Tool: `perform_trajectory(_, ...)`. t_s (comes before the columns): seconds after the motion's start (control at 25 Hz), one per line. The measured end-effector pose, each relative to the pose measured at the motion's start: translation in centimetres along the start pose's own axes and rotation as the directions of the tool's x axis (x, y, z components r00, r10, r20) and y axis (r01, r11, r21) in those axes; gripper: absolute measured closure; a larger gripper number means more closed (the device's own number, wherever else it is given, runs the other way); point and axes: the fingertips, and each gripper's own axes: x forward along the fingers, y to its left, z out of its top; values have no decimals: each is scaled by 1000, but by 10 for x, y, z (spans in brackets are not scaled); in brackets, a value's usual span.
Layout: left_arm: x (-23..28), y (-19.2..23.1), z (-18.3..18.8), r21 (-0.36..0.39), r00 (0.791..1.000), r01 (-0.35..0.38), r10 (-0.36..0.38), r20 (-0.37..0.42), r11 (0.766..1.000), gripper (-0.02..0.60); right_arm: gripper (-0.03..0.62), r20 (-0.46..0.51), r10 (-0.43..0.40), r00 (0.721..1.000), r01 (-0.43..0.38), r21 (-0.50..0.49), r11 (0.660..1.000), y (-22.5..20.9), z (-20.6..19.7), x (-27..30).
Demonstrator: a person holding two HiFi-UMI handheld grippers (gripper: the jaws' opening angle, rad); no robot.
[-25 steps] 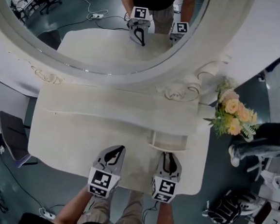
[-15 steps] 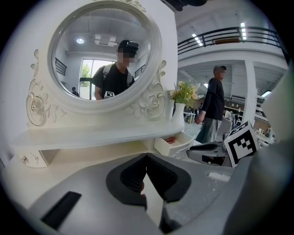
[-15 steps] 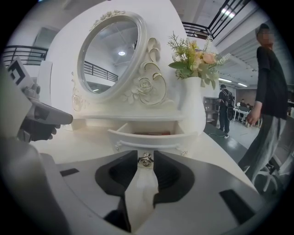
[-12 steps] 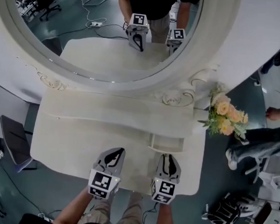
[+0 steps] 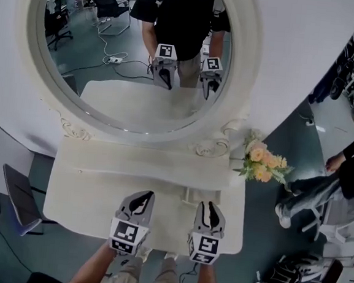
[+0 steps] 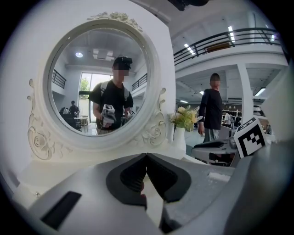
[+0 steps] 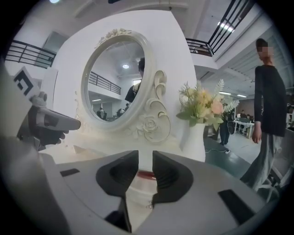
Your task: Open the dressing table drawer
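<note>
The white dressing table (image 5: 93,186) stands below me, under its oval mirror (image 5: 141,61). A small raised drawer unit (image 5: 191,193) sits on the top, right of centre, partly hidden by my right gripper (image 5: 210,210). That gripper hovers over the front edge; its jaws stand apart and are closing, with nothing pressed between the pads (image 7: 145,158). Low in the gap a white piece of the table shows. My left gripper (image 5: 140,201) hovers beside it, left of the drawer unit, with its tips touching and empty (image 6: 146,158). Both point at the mirror, which reflects them.
A white vase (image 7: 195,137) with peach flowers (image 5: 261,164) stands at the table's back right corner. A person (image 5: 353,165) stands on the floor to the right, near a chair and bags. A dark chair (image 5: 18,198) stands left of the table.
Both grippers have risen above the table's front edge. The head view has tilted up, so more of the mirror shows and the table looks smaller.
</note>
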Motion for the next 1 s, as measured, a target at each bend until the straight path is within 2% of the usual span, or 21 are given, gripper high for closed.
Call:
perform_trajectory(0.2,-13,20,41,23,998,-21,19,64,1000,578,510,77,4,997,-3,-16,1000,12,57,-4)
perform_trajectory(0.52,-50,43,84,41,990,-64,58,132,997,578,525,140,50,989,-48,-15,999,40,114,-20)
perform_trajectory(1.0,-100,56,95,35,979,-124,117,169,992,578,577,212,132,968,-123,-55,991,86,164,-42)
